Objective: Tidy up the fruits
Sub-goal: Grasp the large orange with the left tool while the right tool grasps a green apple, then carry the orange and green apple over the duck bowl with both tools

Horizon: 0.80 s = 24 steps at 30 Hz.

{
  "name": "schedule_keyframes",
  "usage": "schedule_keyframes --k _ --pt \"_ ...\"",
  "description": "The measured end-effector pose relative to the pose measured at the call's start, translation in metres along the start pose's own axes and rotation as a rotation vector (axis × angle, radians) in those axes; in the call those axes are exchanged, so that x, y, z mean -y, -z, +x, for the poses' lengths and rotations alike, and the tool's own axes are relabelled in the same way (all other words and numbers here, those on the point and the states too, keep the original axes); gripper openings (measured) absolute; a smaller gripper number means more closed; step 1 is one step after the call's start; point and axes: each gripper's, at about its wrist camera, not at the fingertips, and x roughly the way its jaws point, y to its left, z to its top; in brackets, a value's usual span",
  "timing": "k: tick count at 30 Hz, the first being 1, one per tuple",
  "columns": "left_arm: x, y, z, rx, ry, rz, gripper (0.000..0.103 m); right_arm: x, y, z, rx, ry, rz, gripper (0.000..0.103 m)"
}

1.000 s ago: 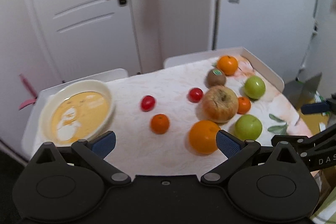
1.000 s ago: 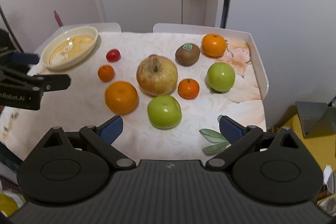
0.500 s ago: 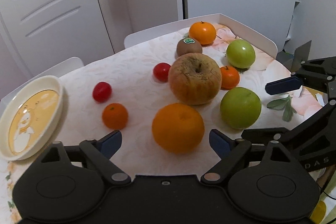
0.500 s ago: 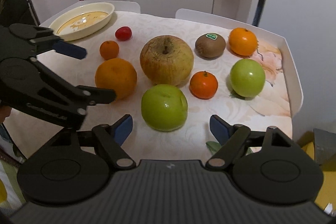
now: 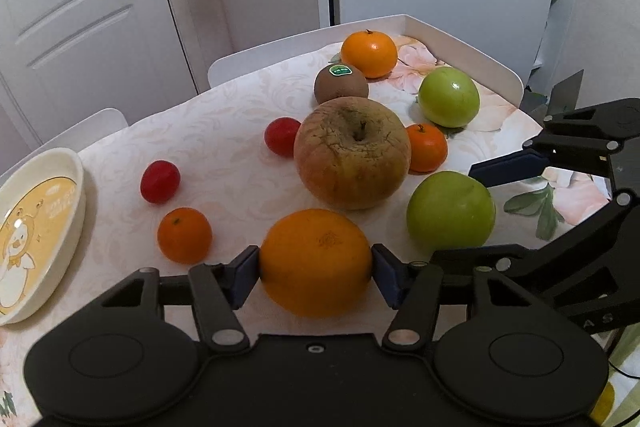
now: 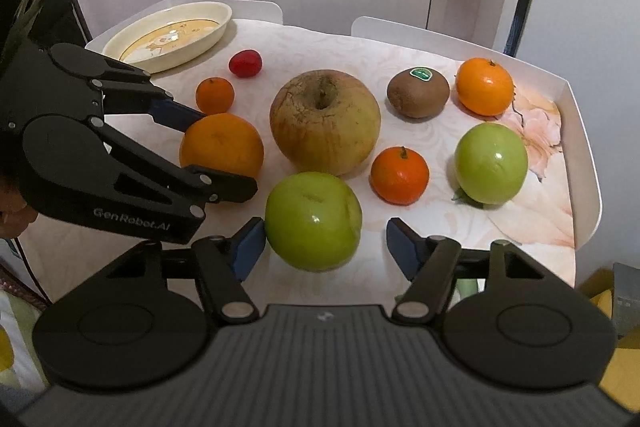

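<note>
My left gripper (image 5: 316,269) is shut on a large orange (image 5: 316,261) that rests on the table; both blue pads touch its sides. The same orange (image 6: 222,145) shows in the right wrist view between the left gripper's fingers. My right gripper (image 6: 325,247) is open around a green apple (image 6: 313,219); its left pad touches the apple, its right pad stands apart. Behind them lie a big yellowish apple (image 5: 352,151), a small tangerine (image 6: 399,175), a second green apple (image 6: 491,163), a kiwi (image 6: 418,93) and another orange (image 6: 485,86).
A cream dish (image 5: 36,227) with a duck picture stands at the table's left end. Two red tomatoes (image 5: 160,181) (image 5: 282,135) and a small tangerine (image 5: 184,235) lie between it and the fruit. A white raised rim (image 6: 584,155) borders the table's right side. White doors stand behind.
Both grippers have moved forward and down to the fruit. The left one has closed on the large orange. The right one has narrowed around the near green apple.
</note>
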Motion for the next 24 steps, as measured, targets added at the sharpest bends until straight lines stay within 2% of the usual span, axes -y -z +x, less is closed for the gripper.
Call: schedule_keyframes --k 9,12,24 --pt "-0.005 0.006 -0.006 -0.012 -0.017 -0.012 0.064 -0.004 -0.003 0.006 -0.005 -0.028 -0.019 0.074" --pt "-0.009 0.010 -0.010 -0.015 -0.026 -0.028 0.064 -0.006 -0.003 0.007 -0.003 -0.018 -0.029 0.069" --pt "-0.035 0.019 -0.049 0.012 -0.105 -0.182 0.064 -0.018 -0.019 -0.006 0.006 -0.054 -0.040 0.068"
